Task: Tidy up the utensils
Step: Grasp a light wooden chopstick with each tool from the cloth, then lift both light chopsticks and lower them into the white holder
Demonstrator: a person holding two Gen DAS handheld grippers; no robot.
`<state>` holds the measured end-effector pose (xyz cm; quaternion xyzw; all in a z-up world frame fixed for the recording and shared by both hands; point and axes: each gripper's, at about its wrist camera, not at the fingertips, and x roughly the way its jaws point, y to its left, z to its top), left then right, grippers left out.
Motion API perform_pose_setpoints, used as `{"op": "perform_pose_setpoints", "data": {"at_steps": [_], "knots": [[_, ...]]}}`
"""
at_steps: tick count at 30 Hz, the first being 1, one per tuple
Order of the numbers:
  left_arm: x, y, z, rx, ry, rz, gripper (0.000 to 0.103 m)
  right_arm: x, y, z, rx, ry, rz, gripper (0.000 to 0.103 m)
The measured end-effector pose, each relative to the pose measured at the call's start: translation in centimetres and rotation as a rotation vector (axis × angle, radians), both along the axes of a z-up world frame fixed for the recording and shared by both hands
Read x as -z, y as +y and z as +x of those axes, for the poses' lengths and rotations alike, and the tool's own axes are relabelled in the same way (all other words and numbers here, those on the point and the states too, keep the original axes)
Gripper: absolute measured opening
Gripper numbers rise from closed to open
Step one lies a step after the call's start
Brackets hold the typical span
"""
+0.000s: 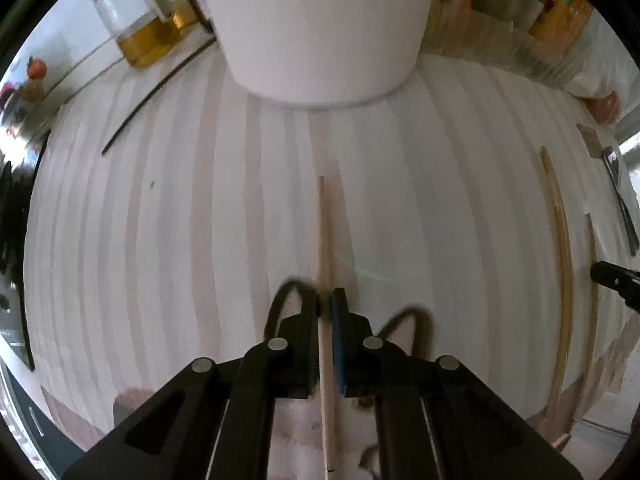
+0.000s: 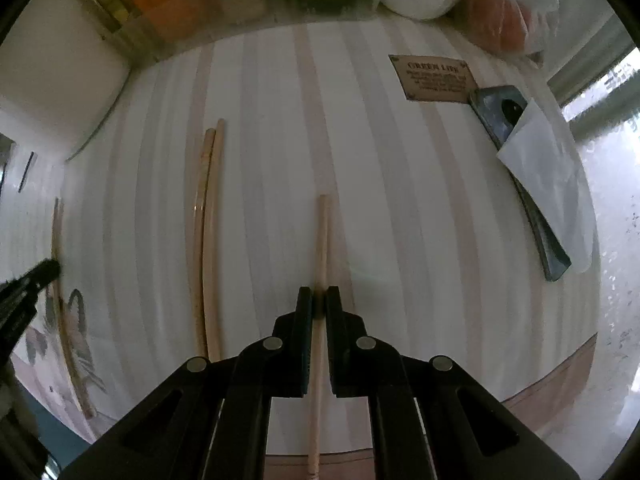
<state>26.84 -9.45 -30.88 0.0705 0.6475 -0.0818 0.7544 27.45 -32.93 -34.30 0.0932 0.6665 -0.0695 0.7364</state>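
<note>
Left gripper (image 1: 325,300) pinches a wooden chopstick (image 1: 323,236) above the striped bench (image 1: 160,220), before a white container (image 1: 320,28). Right gripper (image 2: 319,300) pinches another chopstick (image 2: 322,240); a loose pair (image 2: 206,240) lies beside it.

Left gripper (image 1: 325,300) and right gripper (image 2: 319,300) point down (jaws clamped nearly together).

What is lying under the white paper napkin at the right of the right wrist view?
A dark utensil lies under the napkin. Its broad end and its handle tip stick out on the striped cloth; the middle is covered, so its type is unclear.
</note>
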Motion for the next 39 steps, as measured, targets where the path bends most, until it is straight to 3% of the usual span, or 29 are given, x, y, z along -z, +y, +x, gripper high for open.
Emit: {"op": "perform_pose_setpoints", "data": {"at_steps": [2,8,18,21,24,28,39], "knots": [[0.1,0.3,-0.5,-0.002,0.018,-0.014,0.005,0.6,-0.4,0.0,0.004,0.035,0.064,0.007],[0.1,2.4,0.6,0.006,0.016,-0.023,0.006,1.0,-1.3,1.4,-0.004,0.14,0.129,0.007],[0.5,2.1,0.0,0.007,-0.025,-0.006,0.004,1.2,0.5,2.4,-0.056,0.12,0.044,0.007],[-0.5,1.9,-0.2,0.01,-0.032,-0.016,0.004,1.2,1.3,1.7,-0.058,0.063,0.022,0.006],[-2.9,1.6,-0.2,0.008,-0.059,-0.035,0.004,-0.1,1.0,0.3,-0.004,-0.007,0.068,0.006],[-6.5,1.8,-0.8,0.011,-0.122,-0.074,0.004,-3.5,1.0,-0.6,0.032,-0.133,0.095,0.006],[-18.0,2.9,-0.1,0.009,-0.38,-0.181,0.004,-14.3,1.8,-0.7,-0.013,-0.484,0.084,0.006]]}}
